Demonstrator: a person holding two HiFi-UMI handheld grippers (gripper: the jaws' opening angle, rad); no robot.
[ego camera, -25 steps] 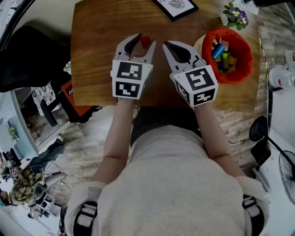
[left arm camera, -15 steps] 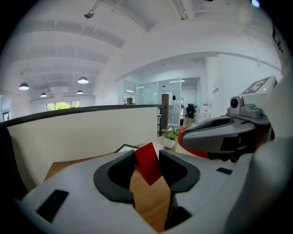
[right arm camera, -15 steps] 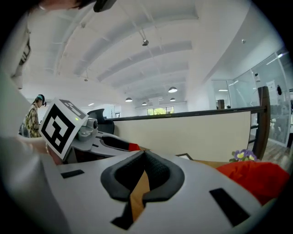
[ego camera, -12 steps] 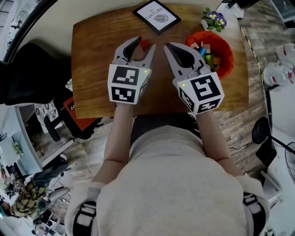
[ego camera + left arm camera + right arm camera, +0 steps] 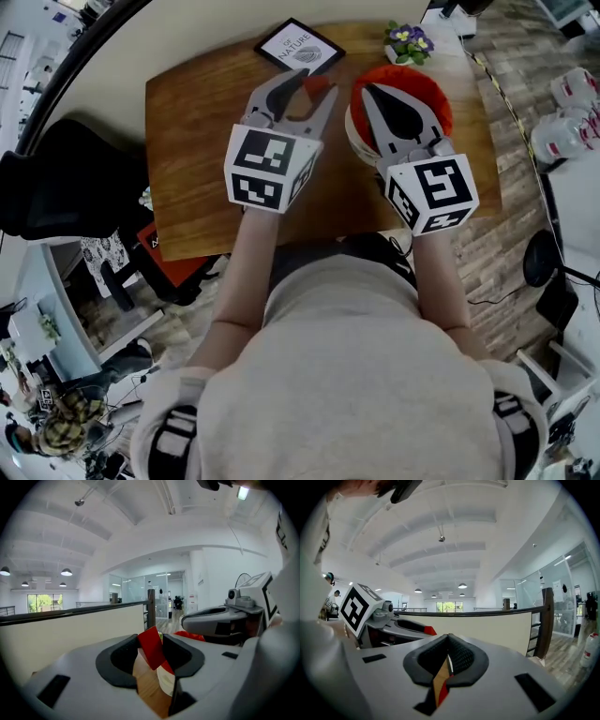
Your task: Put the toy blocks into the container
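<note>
A red toy block (image 5: 319,85) sits between the jaws of my left gripper (image 5: 316,82), which is shut on it above the wooden table (image 5: 197,122). In the left gripper view the red block (image 5: 152,648) stands tilted between the dark pads (image 5: 123,660). The orange container (image 5: 429,92) with a white wall is just to the right. My right gripper (image 5: 371,93) hangs over it, shut and empty, hiding its contents. In the right gripper view its jaws (image 5: 449,644) meet, and the left gripper (image 5: 393,620) shows at the left with the red block (image 5: 430,630).
A framed picture (image 5: 298,47) lies at the table's far edge, behind the left gripper. A small pot of purple flowers (image 5: 408,39) stands behind the container. A dark chair (image 5: 66,178) is left of the table, and floor clutter lies to the right.
Both grippers have moved forward and to the right. The left still carries the red block, and the right now covers the container, whose blocks showed earlier.
</note>
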